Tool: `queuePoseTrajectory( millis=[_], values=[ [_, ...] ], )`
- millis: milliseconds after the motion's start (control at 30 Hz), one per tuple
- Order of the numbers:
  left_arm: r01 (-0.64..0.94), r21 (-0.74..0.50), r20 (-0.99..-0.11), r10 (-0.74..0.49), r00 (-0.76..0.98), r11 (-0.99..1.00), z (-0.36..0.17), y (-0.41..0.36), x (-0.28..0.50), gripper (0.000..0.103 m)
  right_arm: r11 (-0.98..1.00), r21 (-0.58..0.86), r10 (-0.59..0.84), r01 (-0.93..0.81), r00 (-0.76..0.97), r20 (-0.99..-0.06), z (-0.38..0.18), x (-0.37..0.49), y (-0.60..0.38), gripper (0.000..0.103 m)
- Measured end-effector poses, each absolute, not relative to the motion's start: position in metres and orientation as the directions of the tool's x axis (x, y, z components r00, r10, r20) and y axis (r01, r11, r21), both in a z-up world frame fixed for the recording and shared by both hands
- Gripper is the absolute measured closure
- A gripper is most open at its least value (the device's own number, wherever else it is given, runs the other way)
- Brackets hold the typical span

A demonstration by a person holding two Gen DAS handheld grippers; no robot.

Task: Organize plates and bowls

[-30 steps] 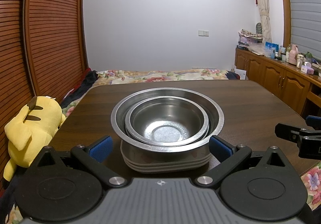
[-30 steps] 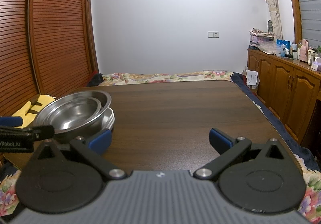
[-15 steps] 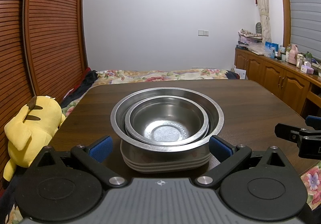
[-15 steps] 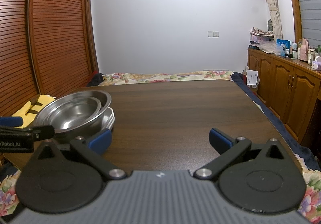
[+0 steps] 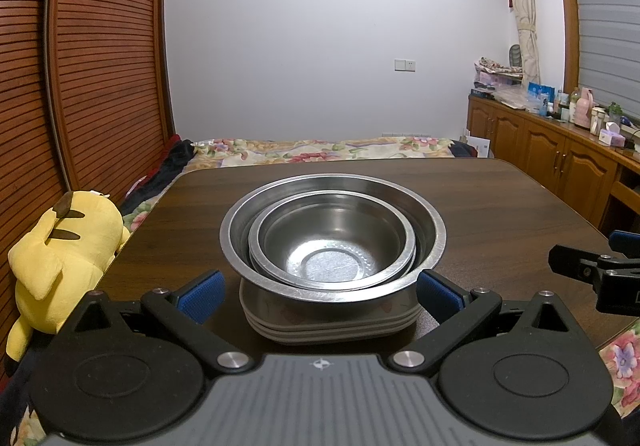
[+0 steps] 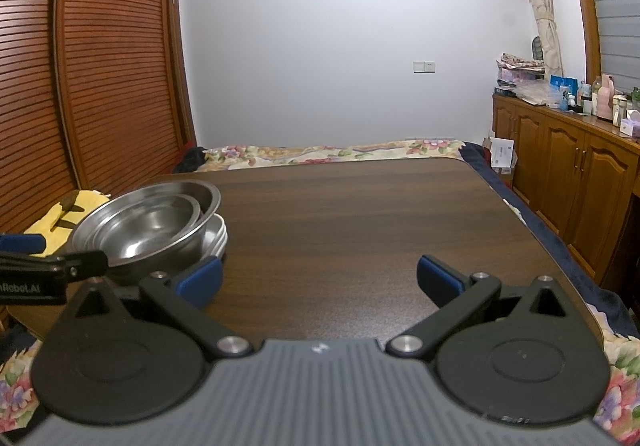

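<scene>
A dark brown wooden table (image 5: pixel 500 206) is seen from both wrist cameras. On its near left part, a stack of pale, shallow plates (image 5: pixel 332 320) is set, and a large stainless-steel bowl (image 5: pixel 430 242) is seated on top of that stack. A smaller stainless-steel bowl (image 5: pixel 332 246) is nested inside the large one, shifted slightly toward the camera.

The left gripper (image 5: pixel 320 292) is held low, just in front of the stack, with its blue-padded fingers (image 5: pixel 200 292) spread wide, one to either side of the plates; nothing is pinched, and whether the pads touch the stack cannot be told.

The right gripper (image 6: pixel 318 280) is held over bare tabletop to the right of the stack, its blue pads likewise spread wide and nothing caught between them. In its view the bowls and plates are seen at the left, behind the tip of the left gripper.

A yellow plush toy (image 5: pixel 60 254) is propped off the table's left edge, against the slatted wooden wardrobe doors (image 5: pixel 100 66). A floral bedspread (image 5: pixel 320 150) is visible beyond the table, and a wooden sideboard (image 5: pixel 560 166) crowded with small items is lined along the right wall.
</scene>
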State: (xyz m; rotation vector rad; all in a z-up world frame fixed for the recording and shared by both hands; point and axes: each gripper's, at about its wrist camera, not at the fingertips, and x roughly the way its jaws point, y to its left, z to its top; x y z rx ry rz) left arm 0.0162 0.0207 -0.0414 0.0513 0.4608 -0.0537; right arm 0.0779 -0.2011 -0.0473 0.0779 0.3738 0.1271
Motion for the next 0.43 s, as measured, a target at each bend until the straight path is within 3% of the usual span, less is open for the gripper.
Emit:
queuePoseTrajectory(
  millis=[433],
  values=[
    [0.067, 0.037, -0.448, -0.043, 0.893, 0.997, -0.0413, 0.0205, 0.0178, 0.0, 0.989, 0.1, 0.137, -0.108, 0.923, -0.36, -0.0473, 0.0786, -0.2015, 0.0]
  ],
)
